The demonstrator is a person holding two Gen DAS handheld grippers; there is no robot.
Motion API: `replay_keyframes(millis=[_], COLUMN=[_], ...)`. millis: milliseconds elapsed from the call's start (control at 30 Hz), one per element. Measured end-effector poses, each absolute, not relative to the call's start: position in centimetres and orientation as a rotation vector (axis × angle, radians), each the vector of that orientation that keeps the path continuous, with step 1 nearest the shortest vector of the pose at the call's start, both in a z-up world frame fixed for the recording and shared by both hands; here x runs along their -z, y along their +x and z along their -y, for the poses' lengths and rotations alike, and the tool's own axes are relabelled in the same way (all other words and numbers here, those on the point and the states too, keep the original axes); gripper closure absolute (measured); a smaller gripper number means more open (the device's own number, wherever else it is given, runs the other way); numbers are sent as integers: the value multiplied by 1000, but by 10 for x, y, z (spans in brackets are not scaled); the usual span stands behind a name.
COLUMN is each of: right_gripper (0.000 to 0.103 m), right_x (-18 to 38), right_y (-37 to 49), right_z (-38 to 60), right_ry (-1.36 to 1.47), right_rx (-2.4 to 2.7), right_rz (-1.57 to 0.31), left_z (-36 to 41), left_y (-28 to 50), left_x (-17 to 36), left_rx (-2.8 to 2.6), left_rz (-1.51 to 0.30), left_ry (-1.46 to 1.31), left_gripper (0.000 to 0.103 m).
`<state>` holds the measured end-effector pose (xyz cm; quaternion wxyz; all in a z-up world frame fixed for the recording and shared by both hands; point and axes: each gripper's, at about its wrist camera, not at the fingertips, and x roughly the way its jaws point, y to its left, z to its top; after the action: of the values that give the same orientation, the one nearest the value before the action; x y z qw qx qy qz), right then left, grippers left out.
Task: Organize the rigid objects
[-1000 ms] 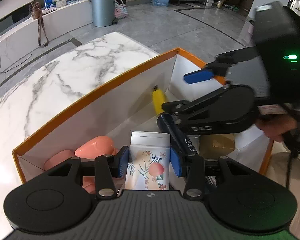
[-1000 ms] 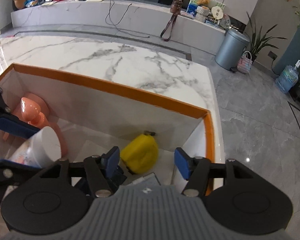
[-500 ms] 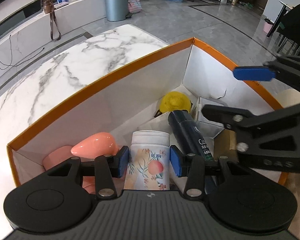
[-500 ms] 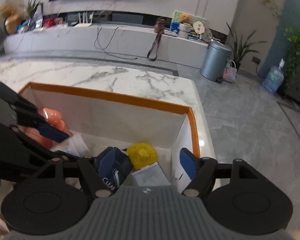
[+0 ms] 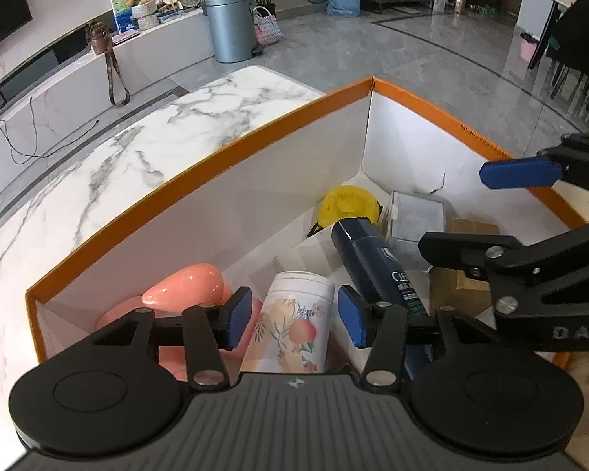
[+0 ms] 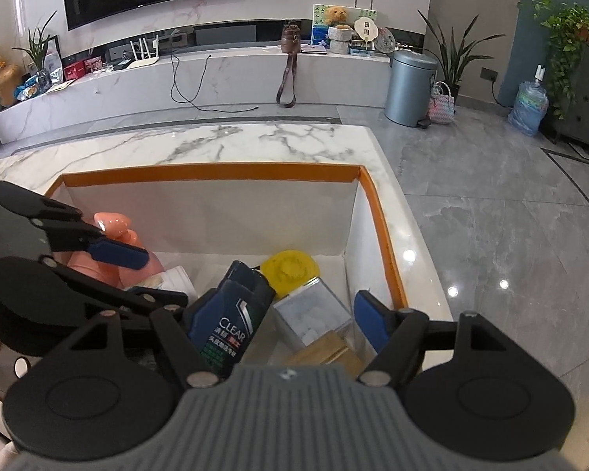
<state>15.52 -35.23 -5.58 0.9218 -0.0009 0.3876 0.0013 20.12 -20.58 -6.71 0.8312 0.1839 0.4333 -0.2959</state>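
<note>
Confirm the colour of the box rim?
Orange on the rim of the white-walled cardboard box; clearest in the left wrist view.

dark bottle [image 6: 227,314]: "CLEAR" | right gripper [image 5: 538,212] arm: "DAS"

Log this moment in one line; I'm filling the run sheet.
left gripper: open, astride white jar | right gripper: open, empty | dark blue CLEAR bottle: in orange-rimmed box

Left gripper [image 5: 292,316] angled steeply downward, its jaws having just been opening; the blue pads [image 5: 237,316] stand clear on either side of what lies between them, pressing on nothing. Right gripper [image 6: 278,310] likewise tilted downward, jaws spread wide and having just been opening, gripping nothing; its fingers cross in front of the left gripper.
</note>
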Motion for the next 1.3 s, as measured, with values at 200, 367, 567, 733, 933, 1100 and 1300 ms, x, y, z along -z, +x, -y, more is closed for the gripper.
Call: replay_keyframes(millis=[200, 367, 567, 733, 933, 1100, 1300], right_gripper=[19, 19, 19, 19, 19, 19, 19], right_x=[52, 45, 40, 44, 41, 37, 34], right_y=[148, 137, 119, 102, 79, 61, 49], right_z=[355, 353, 343, 335, 326, 323, 316], right_ry=[10, 11, 46, 74, 68, 71, 64], right_rx=[22, 24, -18, -50, -81, -74, -74], right_rz=[-780, -757, -756, -753, -694, -625, -595], left_z=[196, 180, 162, 148, 127, 108, 97], left_y=[191, 178, 159, 144, 121, 100, 83], left_x=[53, 34, 20, 17, 17, 16, 18], left_rx=[615, 599, 572, 525, 453, 376, 315], left_rz=[-907, -851, -793, -758, -723, -642, -617], left_ry=[348, 286, 256, 230, 156, 91, 66], left_gripper=[32, 30, 28, 28, 28, 27, 27])
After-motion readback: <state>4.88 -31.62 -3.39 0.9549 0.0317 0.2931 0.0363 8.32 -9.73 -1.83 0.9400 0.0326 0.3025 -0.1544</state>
